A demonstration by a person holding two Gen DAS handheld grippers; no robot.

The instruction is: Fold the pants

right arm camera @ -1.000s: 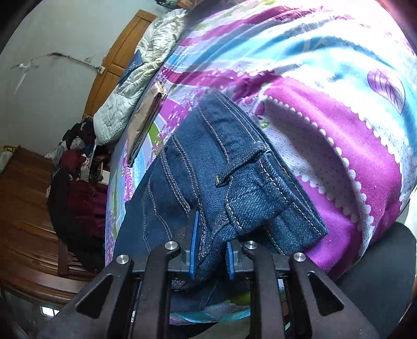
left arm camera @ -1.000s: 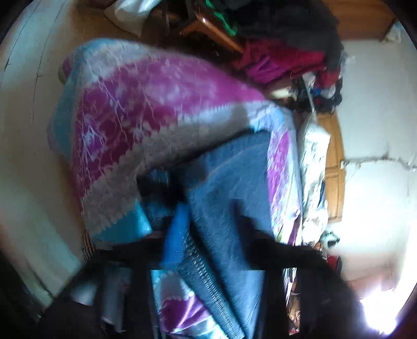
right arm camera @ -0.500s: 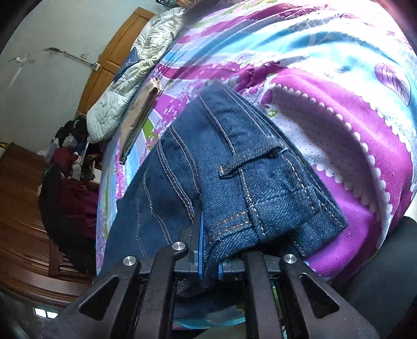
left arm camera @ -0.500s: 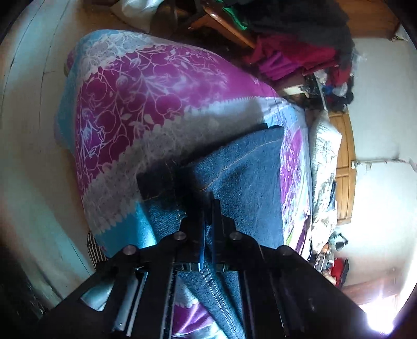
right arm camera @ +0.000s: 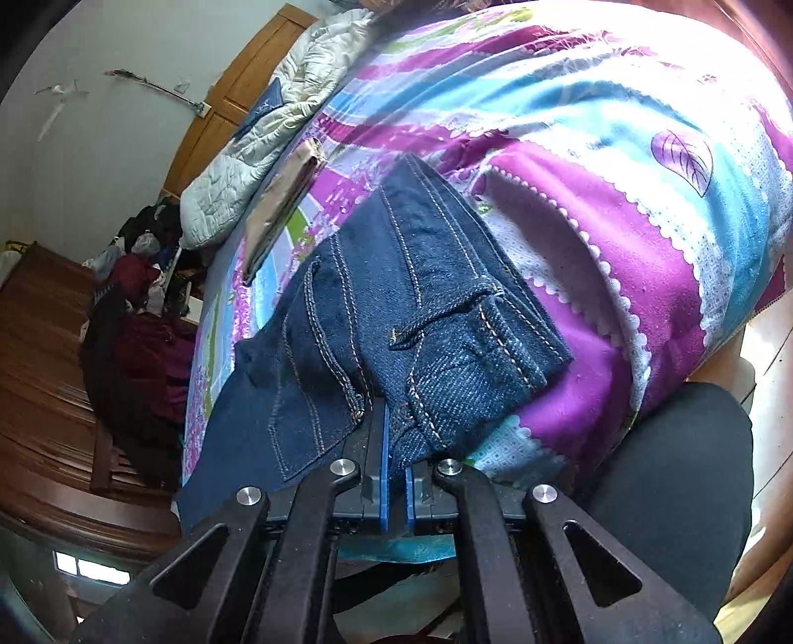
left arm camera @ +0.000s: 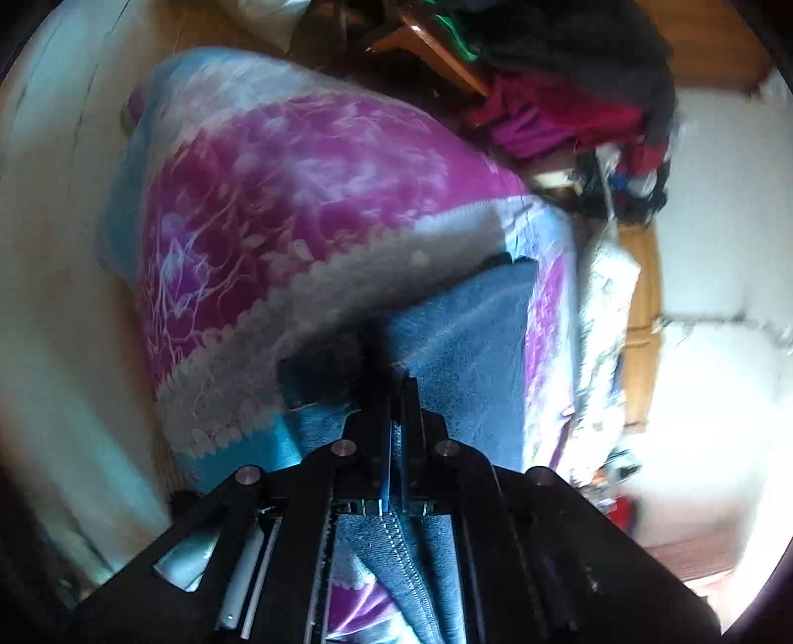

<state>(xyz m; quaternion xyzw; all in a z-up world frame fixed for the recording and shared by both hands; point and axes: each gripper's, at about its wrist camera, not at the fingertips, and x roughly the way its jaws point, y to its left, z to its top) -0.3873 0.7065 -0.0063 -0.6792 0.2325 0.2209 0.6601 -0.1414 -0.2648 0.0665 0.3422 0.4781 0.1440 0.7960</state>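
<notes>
- Nearest to us, the right hand-held gripper point(right arm camera: 395, 460) has its blue-padded jaws drawn almost together on a thick fold of the pants point(right arm camera: 396, 307) at the waistband end, where the belt loop and pocket stitching show.
- The left hand-held gripper point(left arm camera: 395, 421) is likewise clamped on denim: a stitched edge of the pants point(left arm camera: 461, 356) runs back between its jaws, and the view is blurred, so we cannot say which seam it is.
- From the right hand-held gripper the pants stretch straight ahead, long axis running away from us along the bed point(right arm camera: 619, 208), the legs already doubled one over the other.
- The far end of the denim lies flat on the patterned bedspread, near the folded tan cloth point(right arm camera: 282, 208) and short of the quilted blanket point(right arm camera: 267, 134).
- We judge that both hand-held grippers share the near end, neither closer to the far one, so the coming move turns on carrying that end forward along the long axis to meet the far end.
- Beyond the bed, clothes are piled on a wooden chair point(left arm camera: 436, 44), well apart from the work.
</notes>
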